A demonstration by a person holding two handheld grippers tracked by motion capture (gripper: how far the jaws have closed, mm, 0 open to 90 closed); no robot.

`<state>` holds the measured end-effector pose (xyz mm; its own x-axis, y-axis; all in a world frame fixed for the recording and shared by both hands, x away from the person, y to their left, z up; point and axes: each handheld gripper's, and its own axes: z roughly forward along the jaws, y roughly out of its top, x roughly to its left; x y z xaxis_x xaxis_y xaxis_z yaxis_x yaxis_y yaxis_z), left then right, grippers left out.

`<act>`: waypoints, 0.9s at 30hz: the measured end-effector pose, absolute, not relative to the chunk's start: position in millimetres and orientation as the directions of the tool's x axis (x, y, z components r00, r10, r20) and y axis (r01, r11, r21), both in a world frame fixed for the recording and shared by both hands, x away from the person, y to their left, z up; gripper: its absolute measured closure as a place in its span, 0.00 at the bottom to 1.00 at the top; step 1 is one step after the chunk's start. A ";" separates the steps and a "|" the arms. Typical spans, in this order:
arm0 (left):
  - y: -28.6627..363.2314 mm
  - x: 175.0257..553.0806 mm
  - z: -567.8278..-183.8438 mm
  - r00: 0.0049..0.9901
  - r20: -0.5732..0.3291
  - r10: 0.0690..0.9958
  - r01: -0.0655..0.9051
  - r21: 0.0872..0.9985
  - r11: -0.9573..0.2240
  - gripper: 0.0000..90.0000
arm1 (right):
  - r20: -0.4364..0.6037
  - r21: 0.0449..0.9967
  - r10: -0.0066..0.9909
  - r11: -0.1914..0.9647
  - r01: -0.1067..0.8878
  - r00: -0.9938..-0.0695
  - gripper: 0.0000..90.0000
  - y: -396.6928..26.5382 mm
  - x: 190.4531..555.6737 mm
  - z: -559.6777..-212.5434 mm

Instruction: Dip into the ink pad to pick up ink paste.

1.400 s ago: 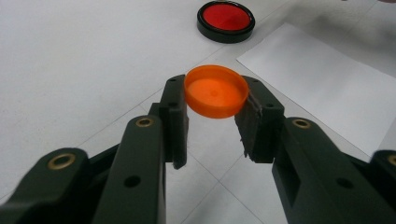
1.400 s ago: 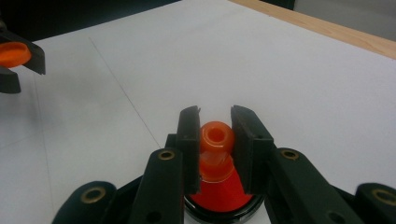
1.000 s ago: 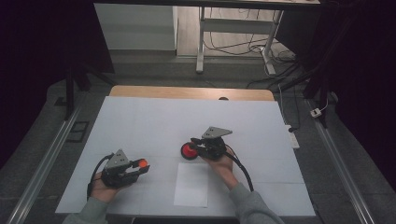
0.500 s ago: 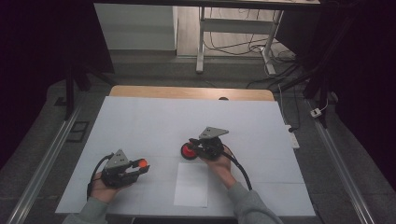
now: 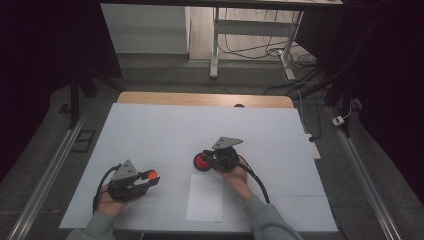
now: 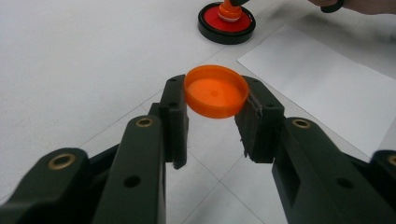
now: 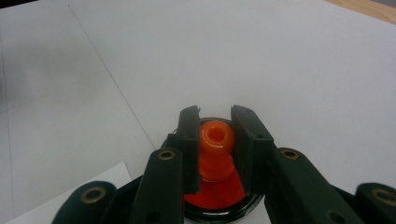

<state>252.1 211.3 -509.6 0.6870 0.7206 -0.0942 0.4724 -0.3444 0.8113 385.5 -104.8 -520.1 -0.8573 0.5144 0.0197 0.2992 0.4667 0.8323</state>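
Observation:
My left gripper is shut on an orange cap, its pads clamped on the cap's two sides, held just above the white table sheet. In the high view that gripper sits at the front left with the orange cap at its tips. My right gripper is shut on the orange spout that rises from a red disc in a black ring. From above, the right gripper stands mid-table over the red disc. The left gripper view also catches the red disc farther off.
A loose white paper sheet lies between the two hands near the front edge. A strip of bare wood runs along the table's far edge. Metal rails flank the table, and cables lie on the floor beyond.

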 end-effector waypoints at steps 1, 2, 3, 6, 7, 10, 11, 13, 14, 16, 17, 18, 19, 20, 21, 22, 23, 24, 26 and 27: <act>211.1 252.0 -509.6 0.688 -0.093 0.720 0.471 0.811 -0.346 0.72 | 0.017 0.832 0.513 0.469 0.297 -0.858 0.81 -104.7 385.3 -520.3; 210.9 251.9 -509.6 0.688 -0.094 0.719 0.472 0.811 -0.346 0.72 | 0.013 0.830 0.513 0.473 0.295 -0.858 0.81 -104.6 385.2 -520.4; 210.8 251.9 -509.6 0.689 -0.094 0.719 0.471 0.811 -0.346 0.72 | 0.009 0.831 0.513 0.473 0.292 -0.858 0.81 -104.4 384.7 -521.2; 210.7 251.7 -509.1 0.688 -0.093 0.719 0.470 0.812 -0.345 0.72 | 0.007 0.836 0.515 0.468 0.287 -0.857 0.81 -104.3 383.8 -522.1; 210.6 251.6 -508.9 0.686 -0.093 0.721 0.471 0.813 -0.343 0.72 | -0.003 0.833 0.515 0.475 0.283 -0.857 0.81 -104.3 383.2 -521.9; 210.5 251.2 -508.6 0.687 -0.093 0.720 0.470 0.813 -0.344 0.72 | -0.016 0.834 0.518 0.479 0.274 -0.855 0.81 -103.6 381.6 -522.4; 210.4 251.0 -508.5 0.687 -0.094 0.720 0.470 0.813 -0.343 0.72 | -0.020 0.834 0.517 0.481 0.271 -0.856 0.81 -103.5 381.4 -522.5; 210.5 250.8 -508.4 0.687 -0.094 0.721 0.470 0.814 -0.342 0.72 | -0.018 0.837 0.519 0.476 0.271 -0.855 0.81 -103.3 381.0 -523.1; 210.5 250.7 -508.5 0.686 -0.093 0.721 0.470 0.814 -0.342 0.72 | -0.017 0.838 0.519 0.474 0.271 -0.854 0.81 -103.5 380.9 -523.4; 210.6 250.8 -508.6 0.686 -0.094 0.721 0.471 0.813 -0.342 0.72 | -0.018 0.842 0.521 0.468 0.268 -0.854 0.81 -103.5 380.5 -524.3; 210.6 250.9 -508.6 0.686 -0.094 0.721 0.471 0.813 -0.342 0.72 | -0.021 0.842 0.520 0.470 0.266 -0.854 0.81 -103.5 380.3 -524.4; 210.5 250.9 -508.6 0.686 -0.093 0.721 0.471 0.812 -0.344 0.72 | -0.026 0.841 0.519 0.473 0.262 -0.854 0.81 -103.5 380.1 -524.4; 210.4 250.8 -508.6 0.686 -0.093 0.721 0.471 0.812 -0.344 0.72 | -0.027 0.844 0.519 0.470 0.260 -0.854 0.81 -103.4 379.8 -524.8; 210.4 250.7 -508.6 0.686 -0.093 0.721 0.471 0.813 -0.343 0.72 | -0.027 0.843 0.519 0.471 0.260 -0.854 0.81 -103.5 379.9 -524.9; 210.4 250.6 -508.6 0.687 -0.092 0.721 0.470 0.813 -0.344 0.72 | -0.025 0.844 0.520 0.469 0.261 -0.854 0.81 -103.7 379.9 -525.1; 210.4 250.6 -508.6 0.686 -0.092 0.721 0.470 0.813 -0.343 0.72 | -0.028 0.843 0.521 0.470 0.260 -0.853 0.81 -103.9 379.7 -525.2; 210.5 250.6 -508.6 0.686 -0.092 0.722 0.471 0.813 -0.343 0.72 | -0.026 0.847 0.523 0.464 0.260 -0.852 0.81 -103.7 379.5 -525.7; 210.6 250.7 -508.6 0.686 -0.093 0.722 0.471 0.813 -0.343 0.72 | -0.024 0.850 0.522 0.460 0.257 -0.852 0.81 -104.1 379.4 -526.4; 210.7 250.6 -508.5 0.686 -0.092 0.722 0.470 0.813 -0.343 0.72 | -0.025 0.854 0.525 0.454 0.254 -0.851 0.81 -104.7 378.9 -527.3; 210.8 250.6 -508.5 0.685 -0.092 0.722 0.470 0.814 -0.343 0.72 | -0.023 0.855 0.524 0.452 0.255 -0.851 0.81 -104.9 379.0 -527.5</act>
